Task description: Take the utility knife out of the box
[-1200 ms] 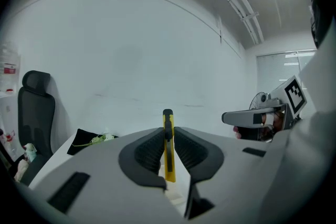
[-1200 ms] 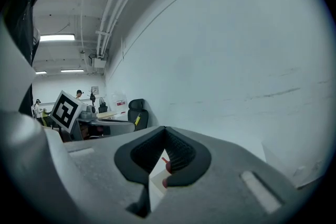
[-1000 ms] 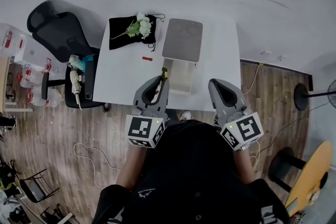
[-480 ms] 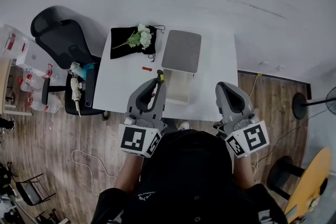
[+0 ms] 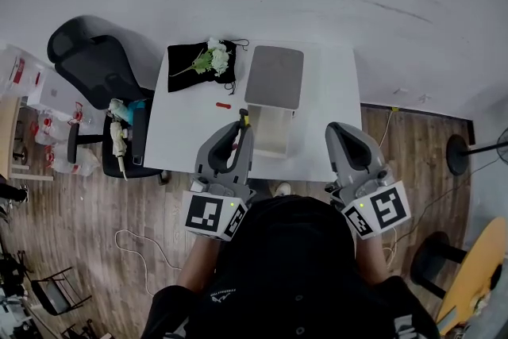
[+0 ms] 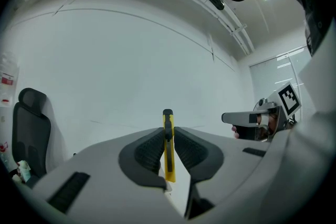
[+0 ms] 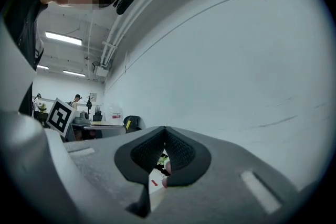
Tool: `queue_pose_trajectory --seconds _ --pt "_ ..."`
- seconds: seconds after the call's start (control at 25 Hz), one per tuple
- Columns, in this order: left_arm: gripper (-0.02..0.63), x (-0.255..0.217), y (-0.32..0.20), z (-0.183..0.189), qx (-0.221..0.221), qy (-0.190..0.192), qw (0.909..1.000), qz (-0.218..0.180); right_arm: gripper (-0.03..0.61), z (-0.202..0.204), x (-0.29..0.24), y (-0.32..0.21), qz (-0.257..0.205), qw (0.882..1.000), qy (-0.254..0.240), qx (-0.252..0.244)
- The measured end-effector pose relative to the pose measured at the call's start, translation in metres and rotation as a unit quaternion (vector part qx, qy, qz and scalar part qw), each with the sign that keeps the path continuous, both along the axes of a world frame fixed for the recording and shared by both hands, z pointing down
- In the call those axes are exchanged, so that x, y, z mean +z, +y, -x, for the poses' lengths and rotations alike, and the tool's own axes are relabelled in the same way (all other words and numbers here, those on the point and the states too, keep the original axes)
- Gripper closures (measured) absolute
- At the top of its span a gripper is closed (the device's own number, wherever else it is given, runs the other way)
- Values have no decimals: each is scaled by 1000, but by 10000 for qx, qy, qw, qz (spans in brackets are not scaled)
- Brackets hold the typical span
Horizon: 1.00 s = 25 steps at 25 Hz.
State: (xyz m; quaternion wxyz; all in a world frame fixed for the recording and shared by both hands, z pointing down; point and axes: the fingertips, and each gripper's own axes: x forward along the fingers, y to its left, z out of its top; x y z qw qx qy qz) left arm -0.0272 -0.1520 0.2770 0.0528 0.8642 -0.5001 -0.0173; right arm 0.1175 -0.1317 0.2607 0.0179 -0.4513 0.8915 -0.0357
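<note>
My left claw [image 6: 168, 132] pinches the yellow utility knife [image 6: 168, 162], up over the tabletop's near edge, just beside the open white box [image 5: 271, 131]. My right claw [image 7: 165, 134] is squeezed together, holding nothing.

Bright, even light is filling every view. At one side, long white ceiling strip lights [image 7: 63, 38] are glowing. Fisheye distortion is curving edges; black vignetting is ringing both gripper views.

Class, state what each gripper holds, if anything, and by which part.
Left gripper: yellow utility knife, clamped across the middle of its body. Right gripper: nothing, jaws together.
</note>
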Motion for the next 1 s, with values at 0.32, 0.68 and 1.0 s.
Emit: queue_pose_trajectory --seconds 0.32,0.68,1.0 --pt "555 3 5 -10 116 -13 9999 19 574 1 7 4 93 9999 -7 -73" --pt "555 8 3 -13 175 -56 9998 72 574 -2 9 2 101 9999 21 -24" --pt "555 11 -2 -15 190 -83 9997 89 574 -5 12 -2 142 9999 15 8"
